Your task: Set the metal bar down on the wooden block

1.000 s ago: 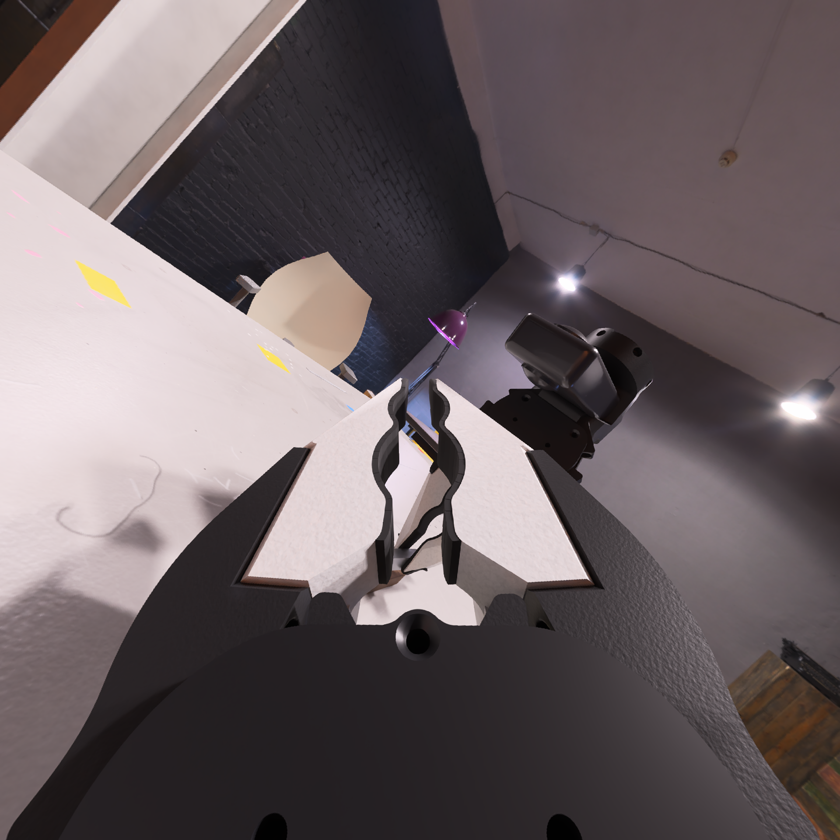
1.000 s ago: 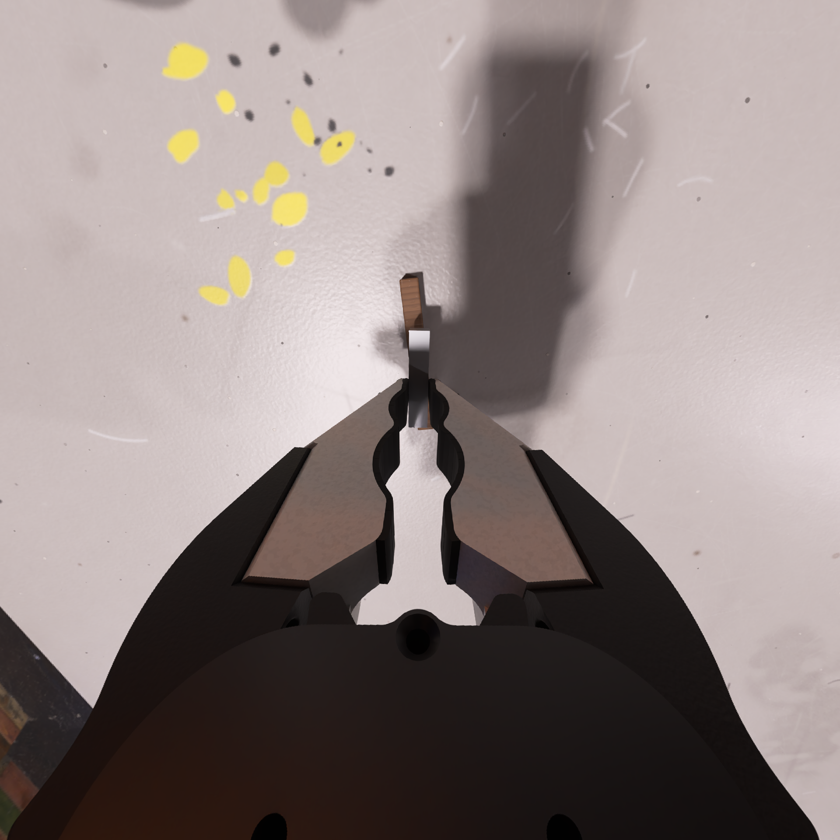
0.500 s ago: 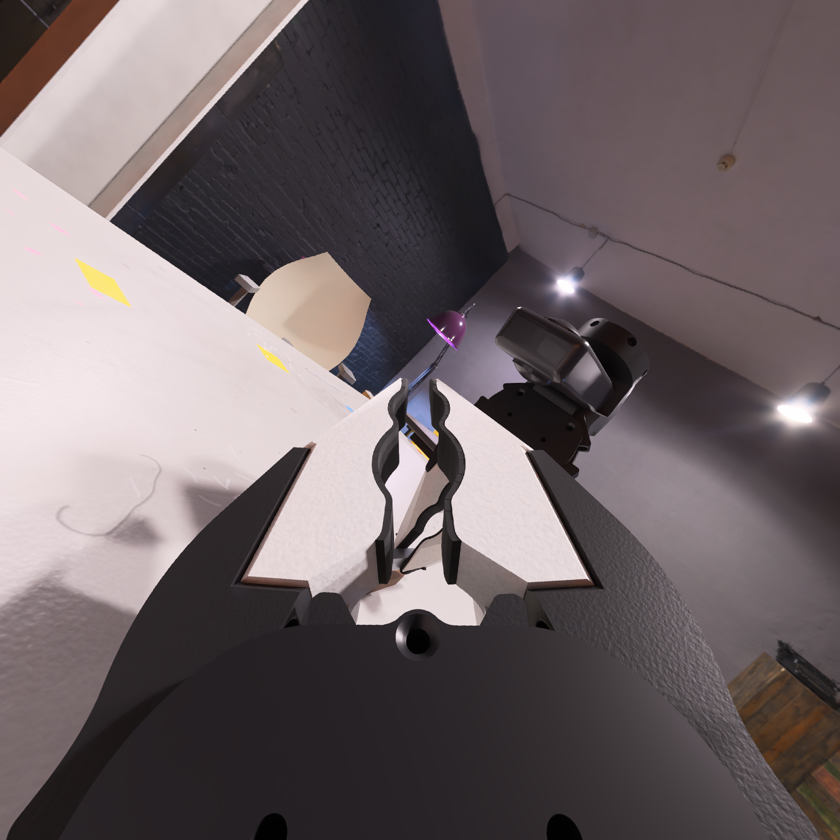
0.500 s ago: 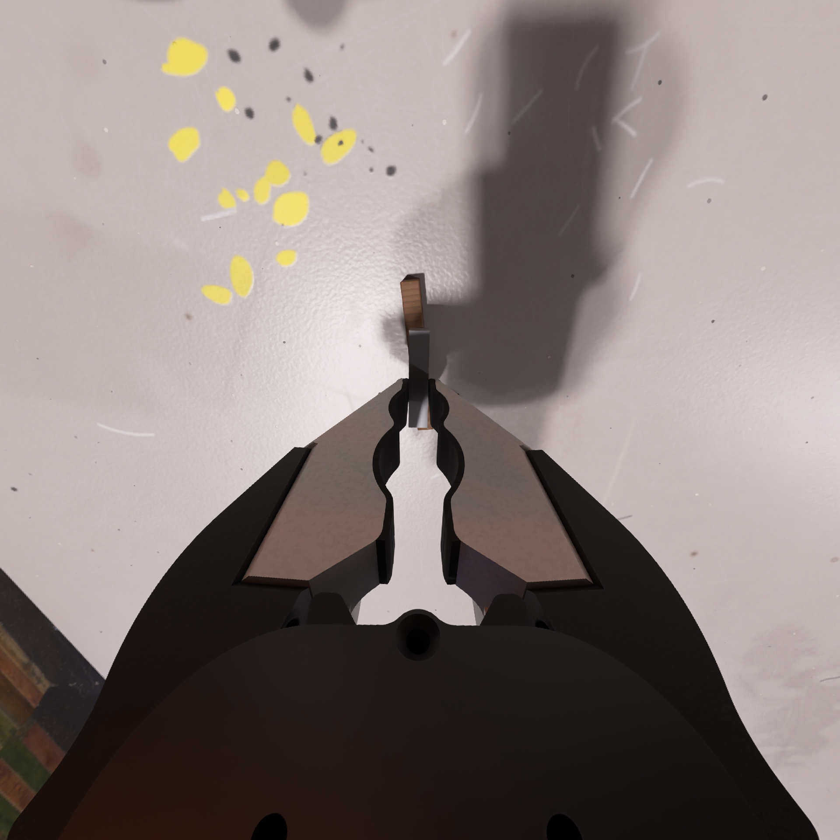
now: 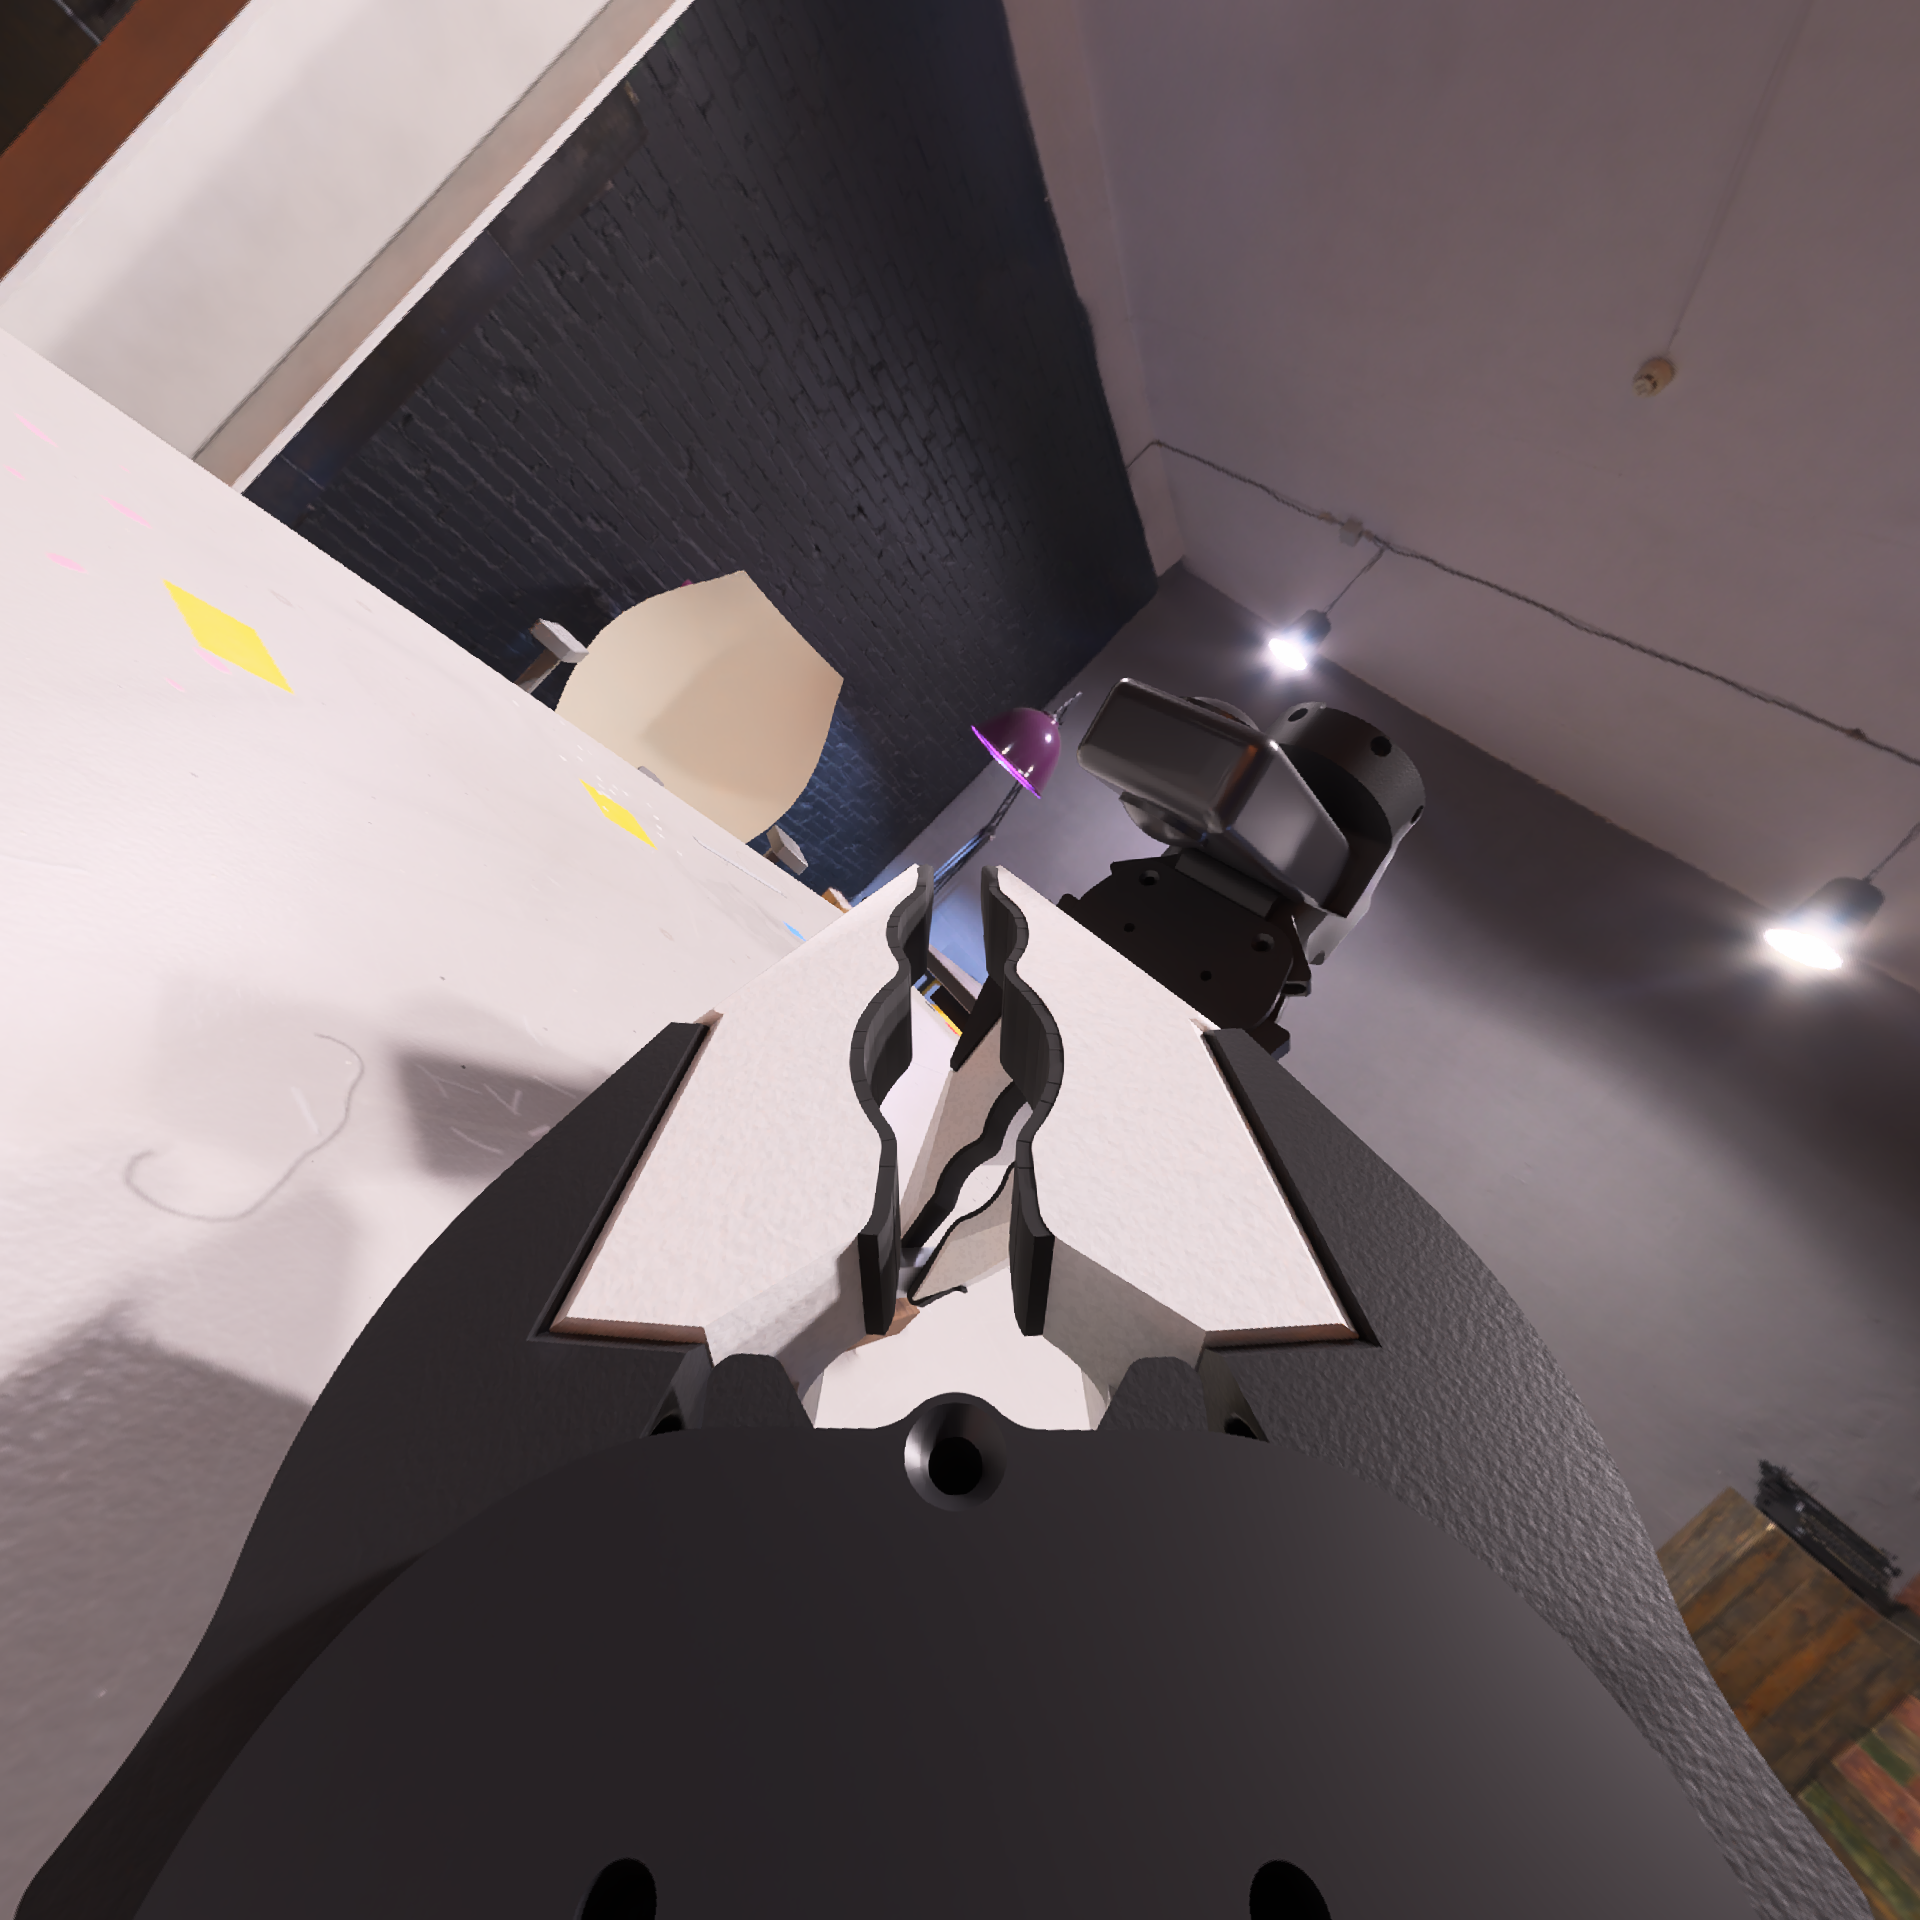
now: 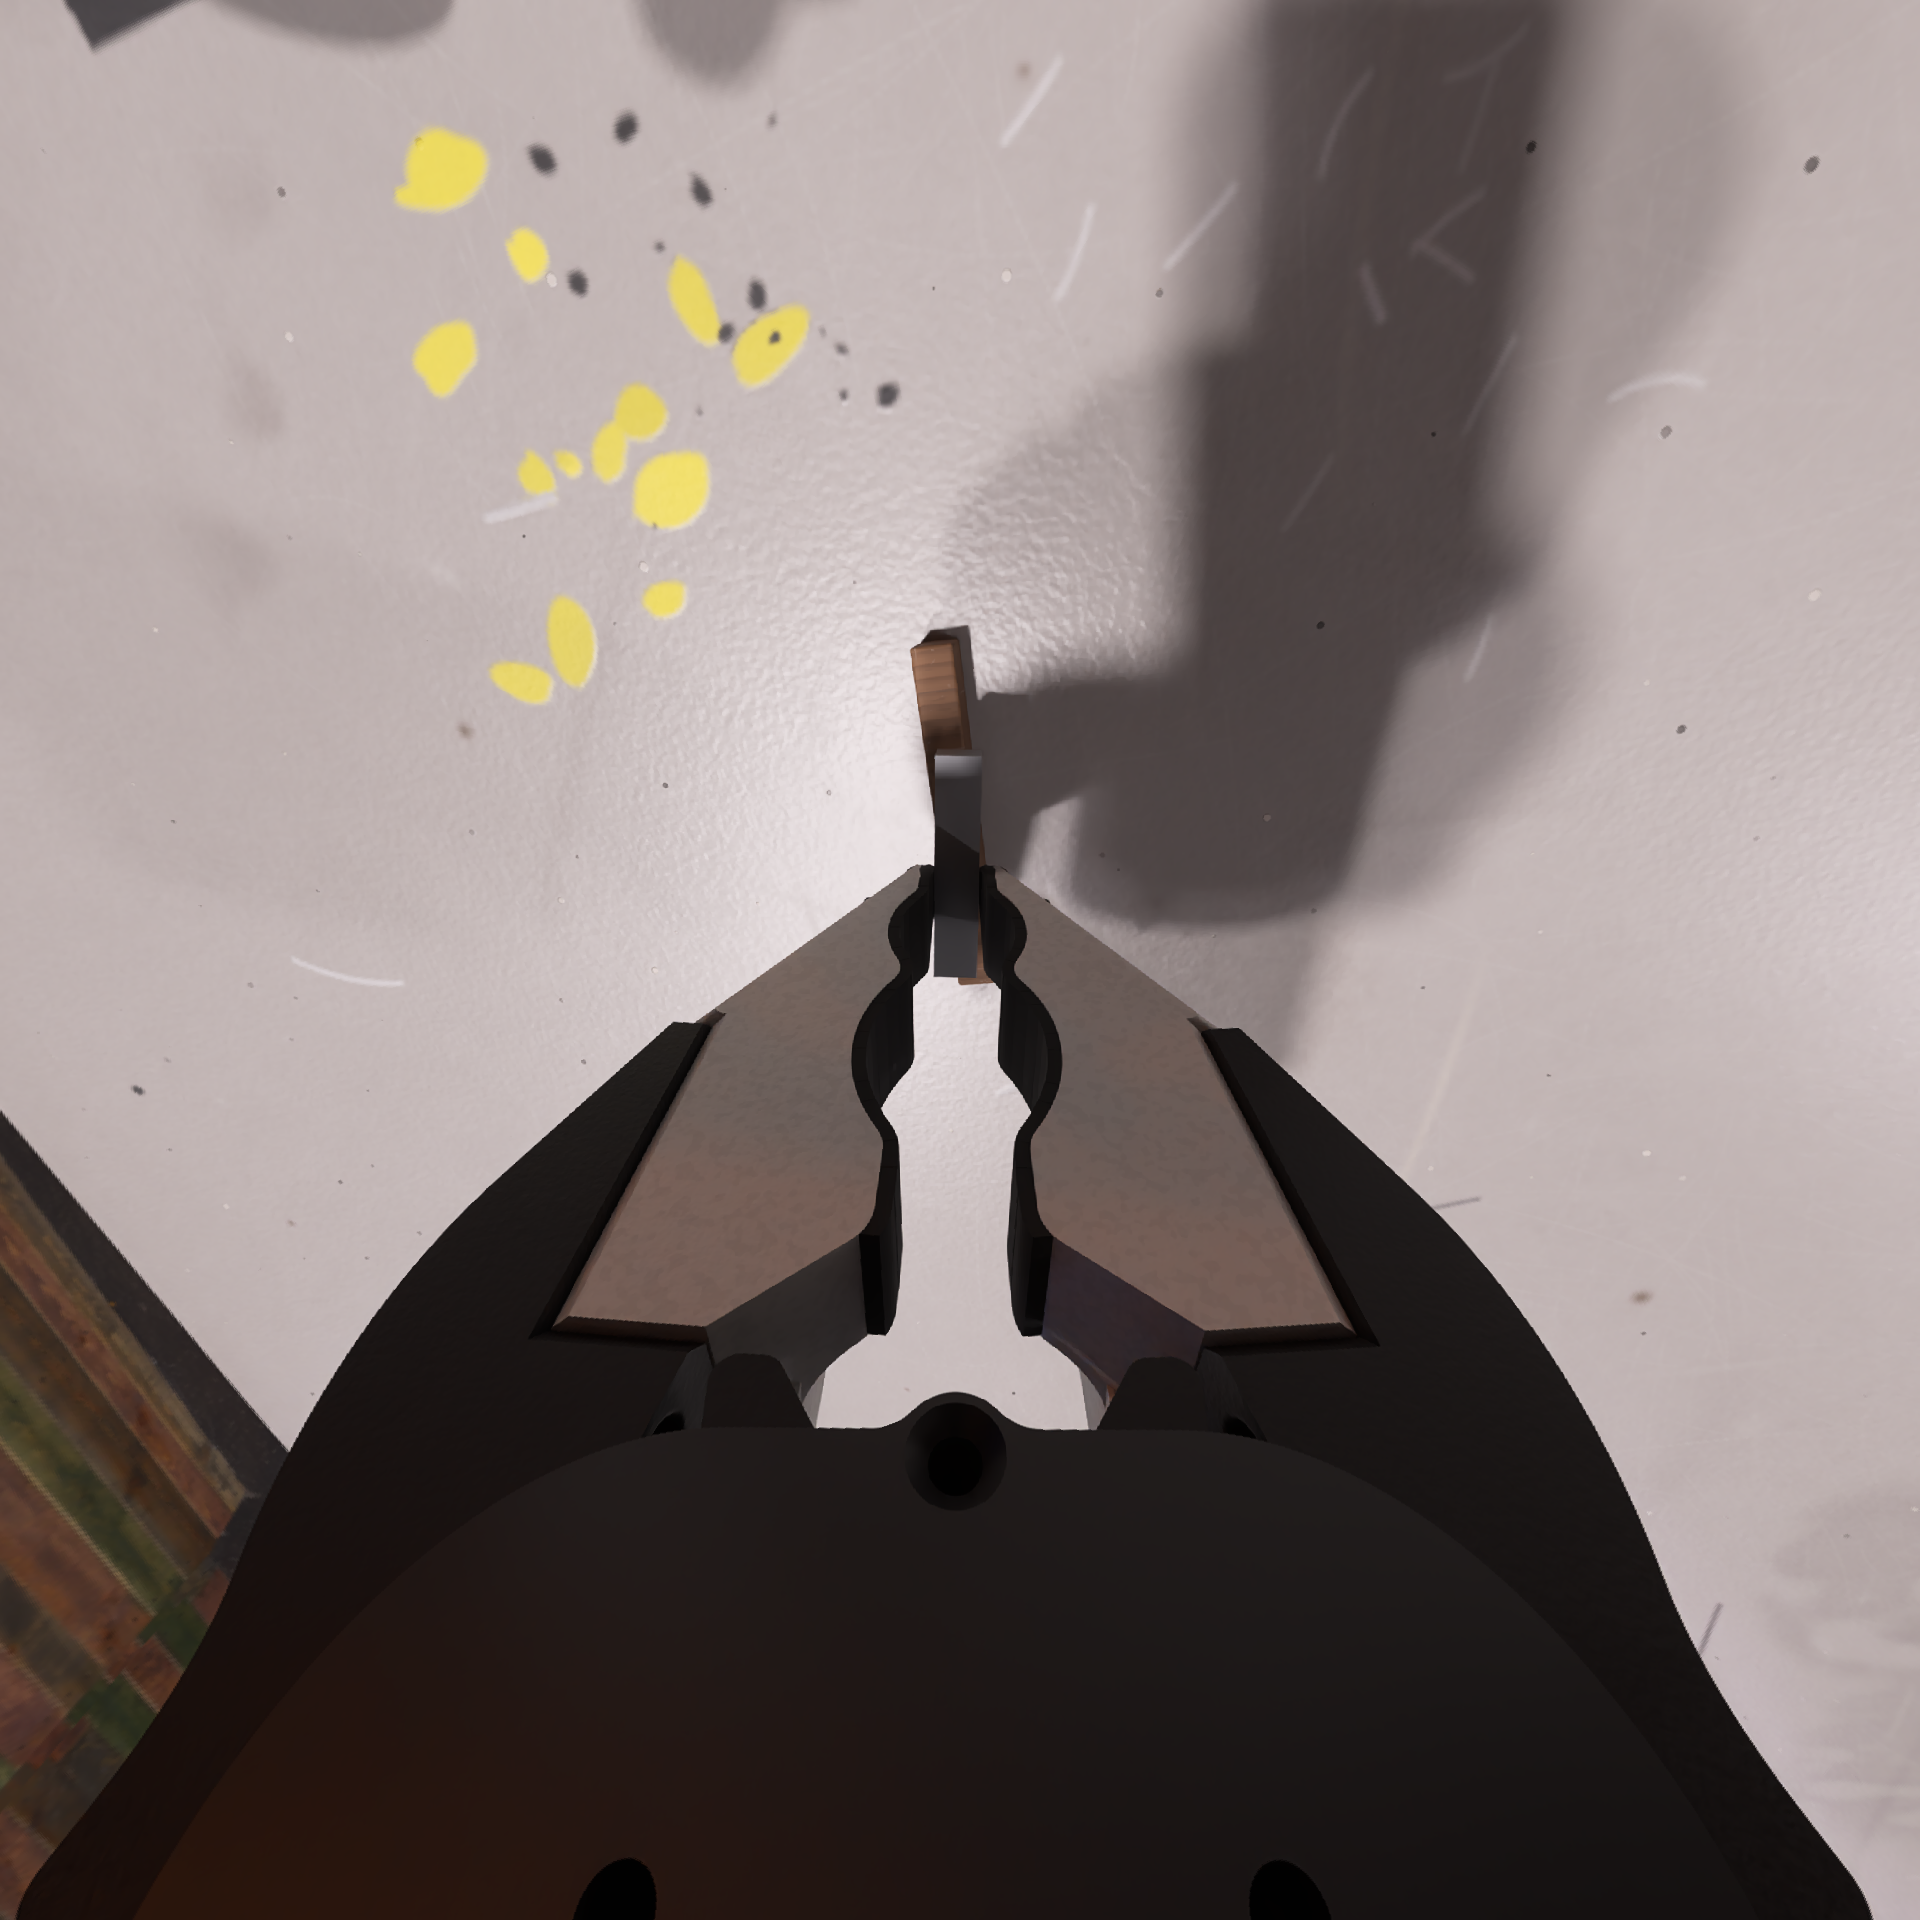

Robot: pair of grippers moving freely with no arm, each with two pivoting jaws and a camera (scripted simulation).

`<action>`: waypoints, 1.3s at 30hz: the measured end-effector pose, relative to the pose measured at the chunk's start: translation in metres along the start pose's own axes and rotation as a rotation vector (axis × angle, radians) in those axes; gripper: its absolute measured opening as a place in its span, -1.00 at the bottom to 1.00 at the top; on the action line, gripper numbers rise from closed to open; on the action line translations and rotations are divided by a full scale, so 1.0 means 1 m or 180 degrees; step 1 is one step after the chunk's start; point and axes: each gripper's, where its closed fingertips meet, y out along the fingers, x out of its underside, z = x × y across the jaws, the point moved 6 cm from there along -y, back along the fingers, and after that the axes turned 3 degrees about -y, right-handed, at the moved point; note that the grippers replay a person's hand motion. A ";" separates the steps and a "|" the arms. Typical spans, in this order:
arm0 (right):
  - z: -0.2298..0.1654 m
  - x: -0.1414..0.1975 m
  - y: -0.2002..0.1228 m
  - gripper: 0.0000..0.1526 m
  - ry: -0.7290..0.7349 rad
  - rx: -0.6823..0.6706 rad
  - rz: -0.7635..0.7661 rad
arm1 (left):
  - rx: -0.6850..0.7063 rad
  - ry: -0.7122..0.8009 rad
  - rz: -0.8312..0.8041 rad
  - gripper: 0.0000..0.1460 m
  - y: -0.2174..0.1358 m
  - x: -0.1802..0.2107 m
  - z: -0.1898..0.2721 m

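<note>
In the right wrist view my right gripper (image 6: 953, 883) points down at the white table (image 6: 312, 883) and is shut on the grey metal bar (image 6: 958, 831), held at the fingertips. The narrow brown wooden block (image 6: 940, 691) lies on the table directly under and beyond the bar, in line with it; I cannot tell if they touch. My left gripper (image 5: 953, 894) tilts up away from the table, jaws nearly together with a thin slit and nothing between them. The right gripper's dark body (image 5: 1236, 831) shows beyond it in the left wrist view.
Yellow and black paint spots (image 6: 665, 488) mark the table left of the block. A dark shadow (image 6: 1299, 623) falls to its right. The table edge and wooden floor (image 6: 83, 1403) show at lower left. A beige chair (image 5: 707, 696) and a purple lamp (image 5: 1023, 743) stand past the table.
The right gripper has drifted slightly left in the left wrist view, and more floor shows at the right view's lower left. The shadow has shifted right. Bar and block keep their places.
</note>
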 end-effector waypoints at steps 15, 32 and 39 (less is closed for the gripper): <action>0.004 0.001 0.000 -0.89 0.0075 -0.0193 0.0031 | -0.0008 0.0004 0.0000 -0.88 0.000 0.000 0.000; 0.004 -0.003 0.003 -0.89 -0.0101 -0.0186 -0.0056 | 0.0001 -0.0015 0.0000 -0.87 0.000 0.000 0.000; -0.002 -0.001 0.007 -0.89 -0.0397 0.0164 -0.0016 | 0.0004 -0.0030 0.0006 -0.87 -0.001 -0.001 -0.001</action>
